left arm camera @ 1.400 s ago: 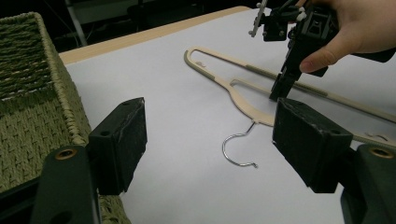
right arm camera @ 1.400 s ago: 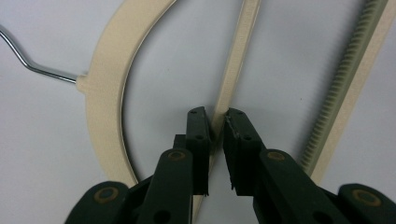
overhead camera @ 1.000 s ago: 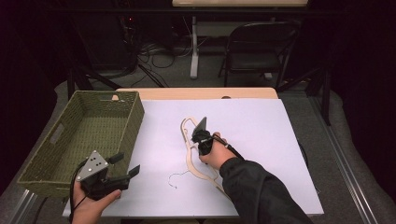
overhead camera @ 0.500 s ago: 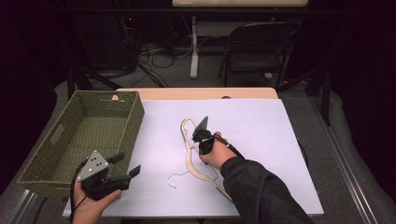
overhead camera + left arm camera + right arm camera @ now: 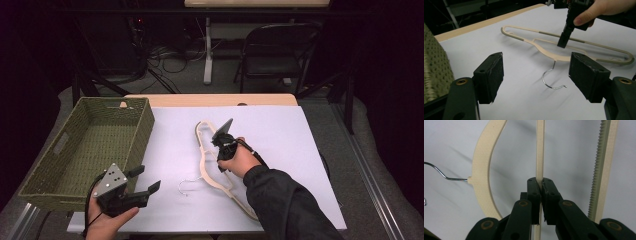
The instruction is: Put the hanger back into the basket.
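In the high view, the person's right hand (image 5: 235,161) and sleeve (image 5: 285,205) cover the middle and near end of the cream hanger (image 5: 202,150), so its lower bar is hidden there. In the right gripper view the hanger runs off the top and bottom edges, and its wire hook (image 5: 439,173) is cut at the left edge. The green basket (image 5: 434,65) is cropped at the left gripper view's left edge, perhaps showing just one wall.
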`<state>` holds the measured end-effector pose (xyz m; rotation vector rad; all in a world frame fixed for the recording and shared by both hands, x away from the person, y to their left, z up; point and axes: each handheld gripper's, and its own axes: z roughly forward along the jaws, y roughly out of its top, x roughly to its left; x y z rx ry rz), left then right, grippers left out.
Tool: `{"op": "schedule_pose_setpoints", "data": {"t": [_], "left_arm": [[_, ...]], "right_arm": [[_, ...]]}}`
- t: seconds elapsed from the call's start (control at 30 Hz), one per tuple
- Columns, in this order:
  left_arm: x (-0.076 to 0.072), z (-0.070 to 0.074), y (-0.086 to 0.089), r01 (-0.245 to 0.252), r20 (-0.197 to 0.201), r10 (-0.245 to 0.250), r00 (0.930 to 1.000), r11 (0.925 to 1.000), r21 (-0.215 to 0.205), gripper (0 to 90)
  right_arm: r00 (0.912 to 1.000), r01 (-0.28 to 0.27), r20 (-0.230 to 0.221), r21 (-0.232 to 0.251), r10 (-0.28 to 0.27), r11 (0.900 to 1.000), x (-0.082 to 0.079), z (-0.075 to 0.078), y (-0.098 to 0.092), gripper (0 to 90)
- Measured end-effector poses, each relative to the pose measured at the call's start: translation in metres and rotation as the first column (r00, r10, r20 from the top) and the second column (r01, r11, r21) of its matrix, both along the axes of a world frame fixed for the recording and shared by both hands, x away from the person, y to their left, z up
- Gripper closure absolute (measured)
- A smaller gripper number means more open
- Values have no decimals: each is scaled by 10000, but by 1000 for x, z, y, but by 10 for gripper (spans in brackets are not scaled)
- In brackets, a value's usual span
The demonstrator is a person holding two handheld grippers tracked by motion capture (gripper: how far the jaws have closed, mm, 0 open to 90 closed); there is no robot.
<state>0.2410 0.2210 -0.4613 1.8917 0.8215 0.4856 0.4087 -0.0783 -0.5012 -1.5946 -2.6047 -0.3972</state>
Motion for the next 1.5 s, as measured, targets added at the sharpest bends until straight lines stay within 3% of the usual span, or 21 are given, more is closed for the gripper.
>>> {"op": "schedule_pose_setpoints", "data": {"t": [0.07, 0.13, 0.23, 0.27, 0.3, 0.37, 0.4, 0.57, 0.7, 0.9, 0.93, 1.03, 1.07, 1.27, 1.5], "left_arm": [[0, -1, -5, 144, -29, -144, 9999, 9999, -13, 283], [0, -2, -10, 294, -5, -294, 9996, 9996, -18, 284], [-1, -3, -17, 438, -51, -439, 9990, 9990, -64, 284], [-1, -4, -19, 499, -79, -499, 9987, 9988, -28, 285], [-1, -5, -21, 540, -89, -540, 9985, 9985, -19, 285], [-2, -6, -24, 625, -56, -625, 9980, 9980, -28, 288], [-2, -6, -25, 672, -66, -672, 9977, 9977, -17, 291], [-1, -12, -29, 732, -154, -733, 9972, 9973, -43, 305], [-1, -15, -31, 844, -237, -845, 9961, 9964, -63, 322], [0, -20, -37, 1006, -363, -1008, 9942, 9949, -70, 326], [0, -21, -39, 1027, -356, -1029, 9941, 9947, -71, 328], [0, -23, -45, 1133, -379, -1135, 9928, 9935, -79, 329], [1, -24, -47, 1135, -398, -1138, 9927, 9935, -94, 329], [5, -34, -58, 1119, -592, -1130, 9918, 9935, -220, 329], [15, -46, -73, 1188, -1087, -1232, 9864, 9918, -464, 329]], "right_arm": [[9992, -198, -362, -347, 185, 9992, 2, 10, -5, 860], [9996, -75, -270, -192, 70, 9998, 2, 16, -9, 860], [9999, 79, 141, 199, -82, 9998, 1, 21, -12, 860], [9958, 375, 793, 999, -455, 9943, -1, 17, -12, 860], [9950, 426, 855, 1135, -525, 9926, -2, 18, -12, 860], [9994, 187, 277, 593, -204, 9981, 0, 28, -15, 859], [9997, 179, 175, 566, -189, 9982, 0, 31, -15, 859], [9954, 572, 685, 1357, -670, 9891, 1, 28, -17, 860], [9972, 641, 292, 1522, -693, 9863, 4, 33, -18, 860], [9938, 929, 393, 2220, -1041, 9706, 1, 42, -15, 859], [9945, 599, 695, 2405, -787, 9688, 2, 42, -15, 860], [9944, 598, 675, 2697, -808, 9611, 1, 49, -12, 860], [9934, 666, 702, 2908, -907, 9545, 0, 50, -11, 860], [9899, 669, 976, 3151, -1025, 9467, -1, 54, -8, 859], [9888, 715, 1020, 3161, -1088, 9460, -1, 53, -7, 859]]}}
